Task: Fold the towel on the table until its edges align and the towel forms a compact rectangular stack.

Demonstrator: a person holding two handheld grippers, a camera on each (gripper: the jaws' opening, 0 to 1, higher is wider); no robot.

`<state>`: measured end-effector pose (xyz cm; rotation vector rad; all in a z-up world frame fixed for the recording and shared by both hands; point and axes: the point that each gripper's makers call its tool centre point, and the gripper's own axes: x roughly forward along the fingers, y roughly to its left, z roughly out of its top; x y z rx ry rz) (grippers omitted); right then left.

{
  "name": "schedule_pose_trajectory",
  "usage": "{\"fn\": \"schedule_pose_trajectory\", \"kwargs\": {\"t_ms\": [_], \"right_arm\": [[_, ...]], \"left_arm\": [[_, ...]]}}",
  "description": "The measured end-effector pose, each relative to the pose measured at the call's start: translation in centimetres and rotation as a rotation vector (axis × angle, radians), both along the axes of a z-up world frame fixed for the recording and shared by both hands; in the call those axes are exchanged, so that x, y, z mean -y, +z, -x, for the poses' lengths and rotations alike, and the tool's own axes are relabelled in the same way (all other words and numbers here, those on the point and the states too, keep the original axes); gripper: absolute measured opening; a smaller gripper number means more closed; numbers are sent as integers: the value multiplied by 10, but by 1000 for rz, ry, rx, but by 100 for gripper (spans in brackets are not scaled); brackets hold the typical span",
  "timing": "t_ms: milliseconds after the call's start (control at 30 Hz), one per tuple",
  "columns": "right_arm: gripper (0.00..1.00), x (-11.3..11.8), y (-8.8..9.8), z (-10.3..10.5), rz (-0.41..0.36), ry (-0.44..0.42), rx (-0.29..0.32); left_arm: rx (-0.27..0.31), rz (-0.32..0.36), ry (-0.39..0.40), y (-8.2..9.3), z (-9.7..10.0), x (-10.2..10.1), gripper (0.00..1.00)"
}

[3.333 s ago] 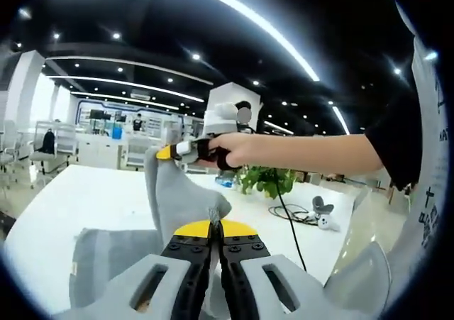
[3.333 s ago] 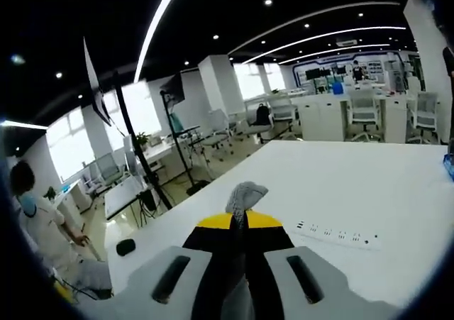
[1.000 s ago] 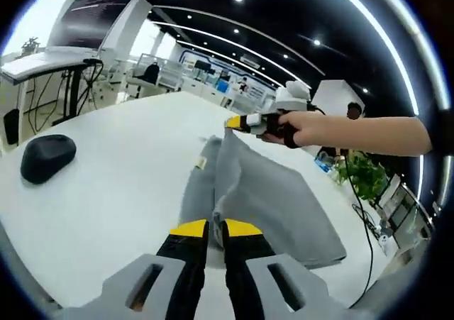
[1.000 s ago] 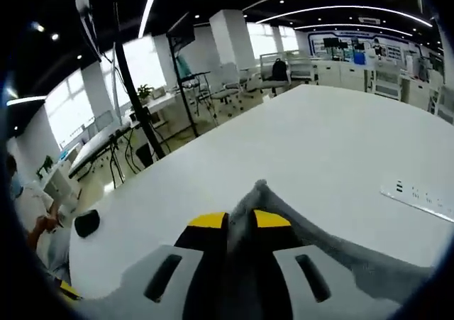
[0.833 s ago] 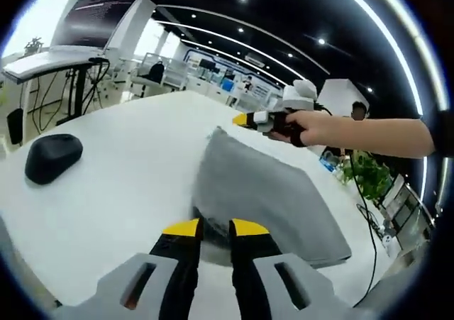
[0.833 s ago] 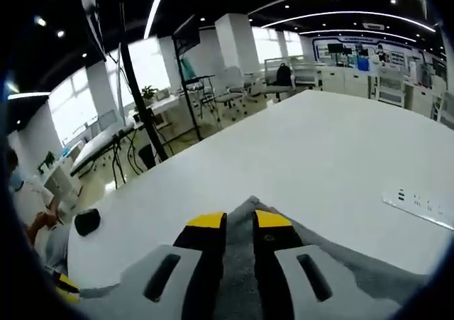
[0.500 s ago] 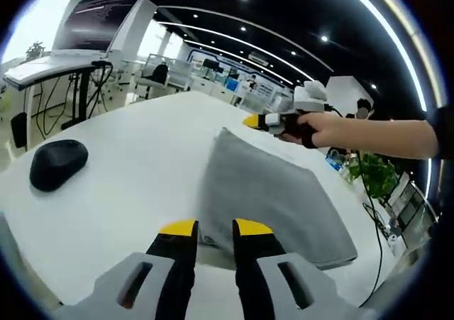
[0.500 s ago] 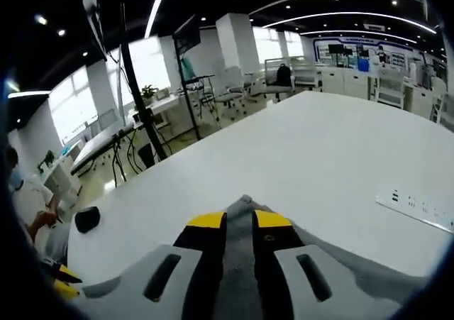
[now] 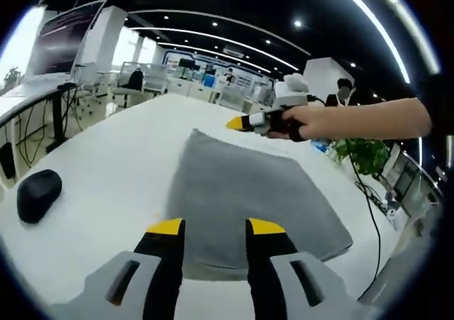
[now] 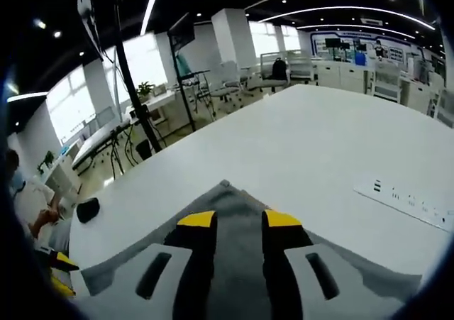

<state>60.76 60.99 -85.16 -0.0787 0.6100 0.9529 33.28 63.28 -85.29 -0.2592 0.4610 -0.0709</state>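
**Ana:** Since the yellow-tipped jaws at the bottom of the left gripper view stand apart with nothing between them, the left gripper (image 9: 213, 226) looks released, hovering just above the near edge of the grey towel (image 9: 248, 192). Is that how it reads to you?

**Ben:** Yes. The right gripper (image 10: 240, 219) at the bottom centre of its own view is spread the same way, with the towel (image 10: 237, 263) lying flat under it and one corner pointing toward the middle of the frame. That gripper (image 9: 239, 123) also shows in the upper middle of the left gripper view, held in the person's hand (image 9: 301, 121) over the far edge of the towel.

**Ana:** So each tool sits over its own end of the cloth, probably because a fold was laid down there.

**Ben:** Likely. The towel lies as a flat, roughly rectangular layer in the centre of the white table (image 9: 106, 164). At lower left lies a dark computer mouse (image 9: 39, 194), well apart from it; at right in the right gripper view lies a white power strip (image 10: 411, 201).

**Ana:** Whether another fold is needed is hard to judge.
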Motion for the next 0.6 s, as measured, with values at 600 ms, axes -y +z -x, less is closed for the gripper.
{"fn": "schedule_pose_trajectory", "kwargs": {"t_ms": [600], "right_arm": [[28, 91, -6, -5, 69, -29, -7]], "left_arm": [[-16, -34, -177, 8, -14, 82, 49]]}}
